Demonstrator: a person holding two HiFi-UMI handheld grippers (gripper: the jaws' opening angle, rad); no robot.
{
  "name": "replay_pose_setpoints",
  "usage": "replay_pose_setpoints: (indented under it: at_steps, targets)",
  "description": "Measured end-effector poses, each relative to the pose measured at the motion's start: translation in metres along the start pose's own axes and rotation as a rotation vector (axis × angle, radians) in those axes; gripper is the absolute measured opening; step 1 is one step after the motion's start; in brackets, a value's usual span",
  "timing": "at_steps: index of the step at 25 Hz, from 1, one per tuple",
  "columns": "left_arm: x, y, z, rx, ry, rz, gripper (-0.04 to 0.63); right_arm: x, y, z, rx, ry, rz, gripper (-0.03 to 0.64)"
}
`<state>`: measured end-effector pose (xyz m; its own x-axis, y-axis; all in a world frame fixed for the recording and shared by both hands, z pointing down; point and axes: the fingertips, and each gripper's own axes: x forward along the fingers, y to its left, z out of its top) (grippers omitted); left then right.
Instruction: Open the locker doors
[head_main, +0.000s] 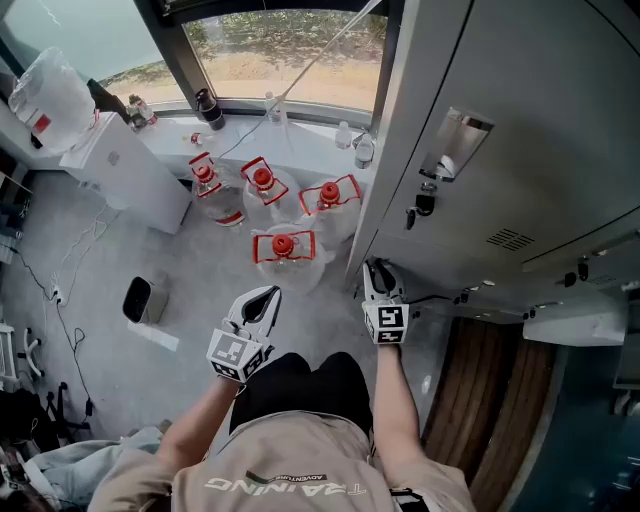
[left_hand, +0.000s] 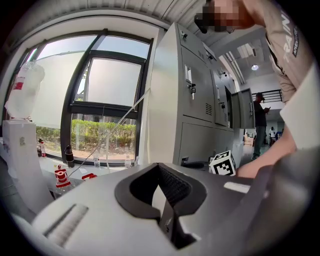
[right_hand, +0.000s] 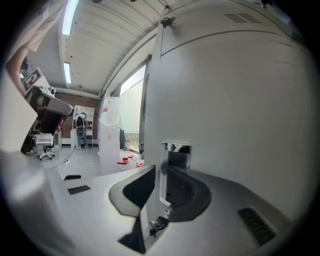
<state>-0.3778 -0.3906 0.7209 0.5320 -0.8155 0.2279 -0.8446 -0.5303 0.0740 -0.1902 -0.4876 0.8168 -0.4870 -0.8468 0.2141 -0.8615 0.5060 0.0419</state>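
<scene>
The grey lockers (head_main: 520, 130) stand on my right, doors shut. The upper door carries a chrome recessed handle (head_main: 455, 140) with a key (head_main: 420, 205) below it. My right gripper (head_main: 376, 266) is low, up against the lower door (right_hand: 235, 115). That door's chrome handle (right_hand: 176, 150) sits just beyond the right gripper (right_hand: 160, 170), whose jaws stand slightly open and empty. A key (right_hand: 159, 223) shows under the handle. My left gripper (head_main: 272, 293) hangs shut and empty away from the lockers; in its own view the left gripper (left_hand: 159, 166) points at the window.
Several big water bottles with red caps (head_main: 283, 245) stand on the floor by the lockers' near corner. A white water dispenser (head_main: 130, 170) and a black bin (head_main: 137, 298) are to the left. Further right a locker door (head_main: 580, 322) hangs open.
</scene>
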Motion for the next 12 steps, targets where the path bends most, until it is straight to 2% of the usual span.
replay_pose_setpoints:
  at_steps: [6, 12]
  targets:
    - [-0.008, -0.009, 0.011, -0.009, 0.025, -0.017, 0.008, -0.024, 0.009, -0.005, 0.019, 0.064, 0.037, 0.044]
    - [-0.015, -0.028, 0.032, -0.008, 0.043, -0.06, 0.008, -0.088, 0.036, -0.017, 0.081, 0.092, 0.066, 0.044]
